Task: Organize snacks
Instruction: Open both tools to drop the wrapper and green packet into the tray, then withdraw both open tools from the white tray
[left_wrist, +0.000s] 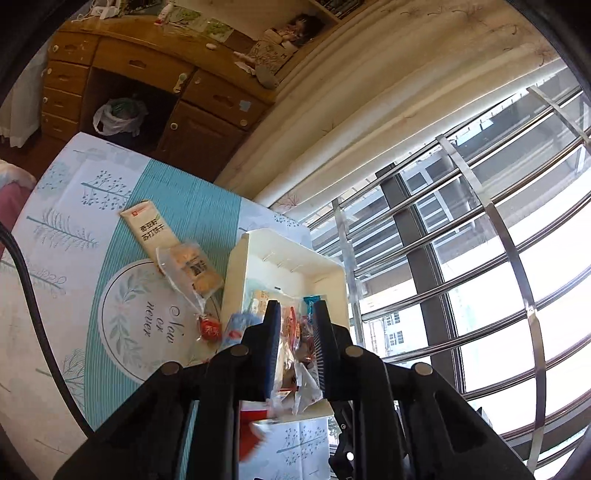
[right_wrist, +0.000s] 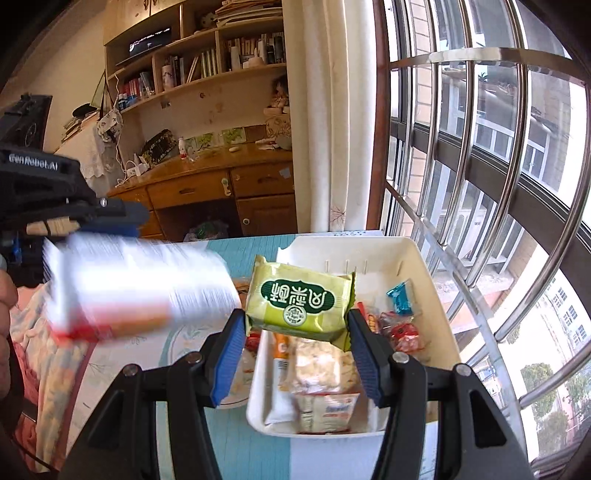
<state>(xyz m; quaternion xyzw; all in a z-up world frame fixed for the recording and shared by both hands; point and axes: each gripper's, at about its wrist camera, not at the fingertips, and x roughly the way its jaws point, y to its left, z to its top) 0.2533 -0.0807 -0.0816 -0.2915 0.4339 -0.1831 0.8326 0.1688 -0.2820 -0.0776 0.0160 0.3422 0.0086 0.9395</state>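
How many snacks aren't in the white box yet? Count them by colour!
Green packet: 1
White-and-red packet: 1
Cream pack: 1
Clear cookie bag: 1
Red candy: 1
Total: 5

I see my left gripper (left_wrist: 297, 328) clamped on a white-and-red plastic snack packet (left_wrist: 291, 369) above the cream rectangular plastic bin (left_wrist: 255, 251) on the teal patterned tablecloth (left_wrist: 110, 229).
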